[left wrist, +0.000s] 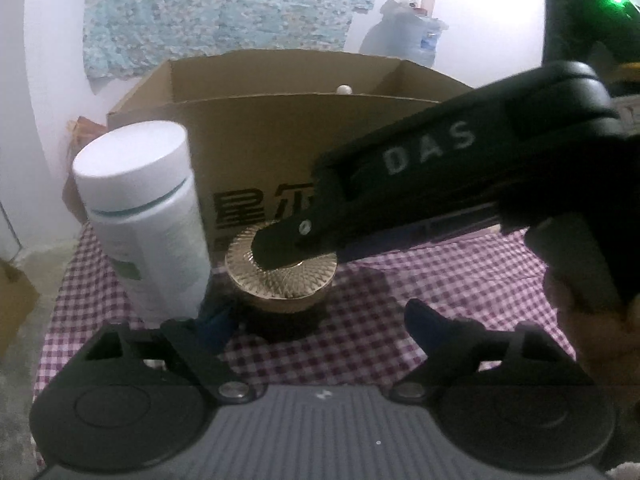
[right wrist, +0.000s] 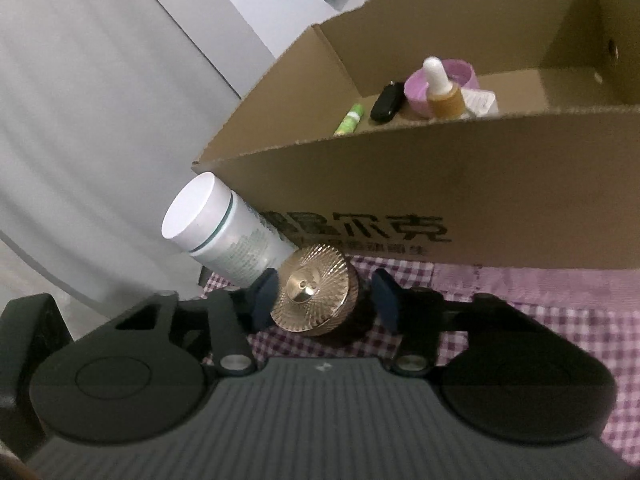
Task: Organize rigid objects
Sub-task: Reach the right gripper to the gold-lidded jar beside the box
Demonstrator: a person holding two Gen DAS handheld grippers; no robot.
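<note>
A dark jar with a ribbed gold lid stands on the checked cloth in front of a cardboard box. A white bottle stands just left of it. My right gripper is open, its blue-padded fingers on either side of the gold lid, with a small gap on the right side. In the left wrist view the right gripper comes in from the right over the jar. My left gripper is open and empty, just short of the jar.
The box holds a dropper bottle, a purple tub, a black item and a green tube. The purple-checked cloth covers the table. A white wall and patterned curtain are behind.
</note>
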